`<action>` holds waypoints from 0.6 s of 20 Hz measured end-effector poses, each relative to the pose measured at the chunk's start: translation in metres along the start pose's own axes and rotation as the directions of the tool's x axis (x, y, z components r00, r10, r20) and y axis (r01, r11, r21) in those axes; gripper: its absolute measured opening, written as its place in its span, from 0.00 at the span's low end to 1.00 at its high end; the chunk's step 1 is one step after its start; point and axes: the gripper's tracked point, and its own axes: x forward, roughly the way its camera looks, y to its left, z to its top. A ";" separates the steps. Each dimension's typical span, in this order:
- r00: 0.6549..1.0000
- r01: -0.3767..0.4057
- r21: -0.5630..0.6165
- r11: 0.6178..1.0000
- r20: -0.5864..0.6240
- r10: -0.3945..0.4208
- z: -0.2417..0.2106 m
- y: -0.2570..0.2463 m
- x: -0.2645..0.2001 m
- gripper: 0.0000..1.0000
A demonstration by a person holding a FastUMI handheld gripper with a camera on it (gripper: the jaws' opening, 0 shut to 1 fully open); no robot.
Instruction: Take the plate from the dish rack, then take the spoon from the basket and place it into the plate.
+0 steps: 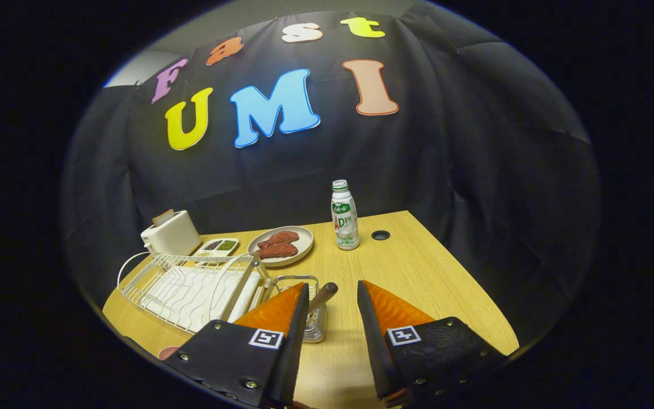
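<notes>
**Open fingers above the basket, spoon handle between them**

We hold the gripper [332, 295] over the near part of the light wooden table [429, 295], and its two fingers stand apart, gripping nothing. Between them, closer to the left finger, rises the brown wooden handle of the spoon [323, 293]. It stands tilted in the small wire cutlery basket [311, 324], which hangs on the right end of the white wire dish rack [191, 289]. We judge that the fingers are kept wide so that they can go down on both sides of the handle.

The dish rack sits along the left edge of the table, with a white mat under its wires. We cannot see a plate standing in it. At the near left edge of the table, partly hidden by the left finger, a small pinkish round shape [167, 352] shows; we cannot tell if it is the plate of the task.

Towards the far edge stands a beige round plate with two reddish pieces of meat [281, 245], beside it a small divided tray [217, 246] and a white toaster [171, 233]. A white drink bottle with a green cap [344, 216] is well apart, near a cable hole [380, 234].

We think the spoon step is at hand.
</notes>
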 end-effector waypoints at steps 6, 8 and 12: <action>0.992 -0.031 -0.101 0.994 0.119 0.043 0.004 0.004 0.011 0.52; 0.993 -0.046 -0.104 0.994 0.106 0.057 -0.004 0.007 0.021 0.52; 0.993 -0.038 -0.088 0.995 0.109 0.047 -0.008 0.007 0.042 0.52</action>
